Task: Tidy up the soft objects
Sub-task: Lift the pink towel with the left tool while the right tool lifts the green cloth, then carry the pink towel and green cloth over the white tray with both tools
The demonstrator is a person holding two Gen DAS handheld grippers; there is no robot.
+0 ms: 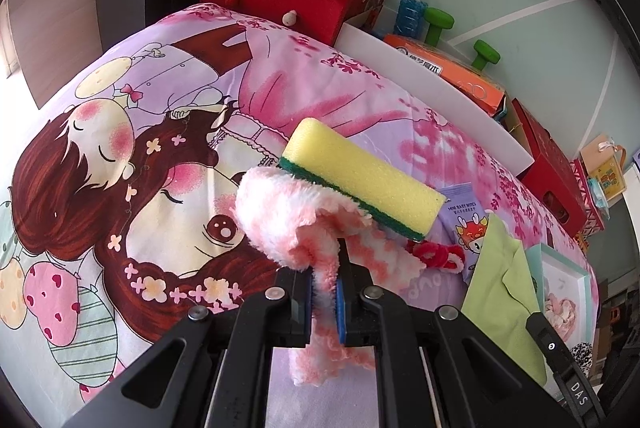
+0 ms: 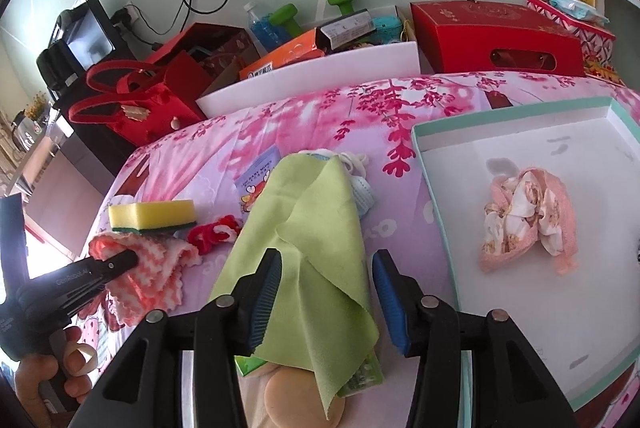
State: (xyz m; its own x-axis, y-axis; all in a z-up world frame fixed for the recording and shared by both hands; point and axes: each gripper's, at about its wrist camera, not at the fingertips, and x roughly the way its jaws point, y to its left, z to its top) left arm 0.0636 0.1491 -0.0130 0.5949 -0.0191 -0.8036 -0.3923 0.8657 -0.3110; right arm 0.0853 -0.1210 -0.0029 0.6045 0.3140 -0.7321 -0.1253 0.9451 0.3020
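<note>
2 grippers show: the left gripper (image 1: 325, 288), low centre of its view, is clamped tight on the pink-and-white fluffy cloth (image 1: 280, 216), with the yellow sponge (image 1: 362, 175) resting on that cloth. The right gripper (image 2: 326, 288) stands part open around the green cloth (image 2: 316, 228), its pads (image 2: 266, 292) not pressing it. At right, the teal-rimmed box (image 2: 516, 111) holds a pink floral cloth (image 2: 528, 224).

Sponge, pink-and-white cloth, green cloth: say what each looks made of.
Sponge: yellow foam, matte with fine pores, on a dark green fibrous scouring layer.
Pink-and-white cloth: fluffy plush, probably microfibre or coral fleece; shaggy pile, limp where the left hand-held gripper pinches it.
Green cloth: thin, smooth fabric, possibly microfibre; matte, with soft folds.
</note>
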